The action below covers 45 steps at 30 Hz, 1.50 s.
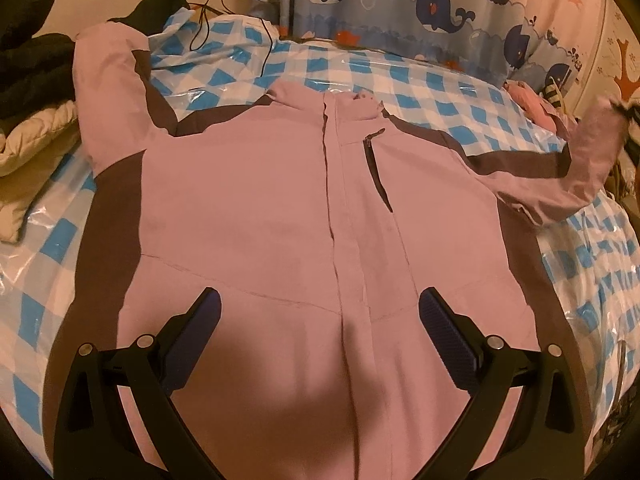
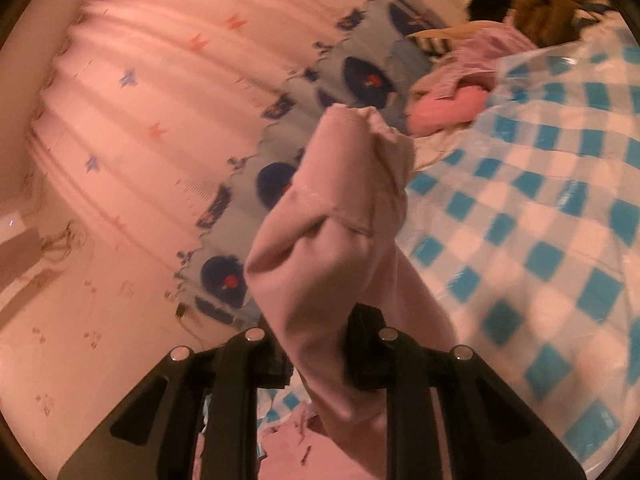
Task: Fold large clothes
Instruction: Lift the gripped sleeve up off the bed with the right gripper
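Note:
A pink jacket [image 1: 256, 208] with dark brown side panels lies front-up on a blue-and-white checked bed cover [image 1: 440, 92], collar toward the far side. My left gripper [image 1: 320, 300] is open and empty, hovering over the jacket's lower front near the zipper. My right gripper [image 2: 316, 340] is shut on the cuff end of the jacket's right sleeve [image 2: 340, 216] and holds it lifted above the bed. That raised sleeve also shows in the left wrist view [image 1: 592, 152] at the right edge. The other sleeve [image 1: 108, 80] lies spread at the far left.
A pile of dark and beige clothes [image 1: 32, 92] sits at the left edge of the bed. A whale-print curtain [image 1: 440, 8] hangs behind. Pink clothes [image 2: 452, 108] lie at the far corner. A black cable [image 1: 208, 20] trails over the cover.

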### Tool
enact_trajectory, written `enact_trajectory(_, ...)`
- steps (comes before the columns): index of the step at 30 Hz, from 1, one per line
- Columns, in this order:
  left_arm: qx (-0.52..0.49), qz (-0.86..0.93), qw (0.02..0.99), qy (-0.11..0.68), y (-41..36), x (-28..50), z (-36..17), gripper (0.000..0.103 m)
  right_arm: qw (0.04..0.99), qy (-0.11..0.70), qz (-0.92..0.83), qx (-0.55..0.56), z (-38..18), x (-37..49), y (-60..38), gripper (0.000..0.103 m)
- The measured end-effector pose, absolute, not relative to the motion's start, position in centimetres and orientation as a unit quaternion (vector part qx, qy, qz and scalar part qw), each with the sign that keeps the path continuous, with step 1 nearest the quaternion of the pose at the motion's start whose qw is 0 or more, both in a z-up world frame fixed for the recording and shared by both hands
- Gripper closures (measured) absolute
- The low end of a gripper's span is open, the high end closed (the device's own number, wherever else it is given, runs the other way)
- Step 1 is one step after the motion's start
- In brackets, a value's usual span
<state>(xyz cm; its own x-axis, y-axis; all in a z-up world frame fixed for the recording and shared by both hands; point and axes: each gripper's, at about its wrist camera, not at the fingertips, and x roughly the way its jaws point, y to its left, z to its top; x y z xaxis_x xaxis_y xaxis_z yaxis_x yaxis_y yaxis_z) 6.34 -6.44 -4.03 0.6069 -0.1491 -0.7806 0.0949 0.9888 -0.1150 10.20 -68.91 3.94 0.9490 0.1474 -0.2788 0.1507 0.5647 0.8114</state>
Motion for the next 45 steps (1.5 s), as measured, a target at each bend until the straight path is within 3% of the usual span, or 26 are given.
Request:
enact_trajectory(21,-0.028,-0.053,0.915,0.399,-2.0,2.9,-1.0,0.008,0.89,0.185,0.109,0.402,10.1,15.7,-51.7,0.082)
enact_trajectory(45,-0.012,-0.048,0.928,0.369,0.2,0.5,1.0,0.008,0.872,0.234,0.208,0.375,8.5,19.0,-37.0,0.082)
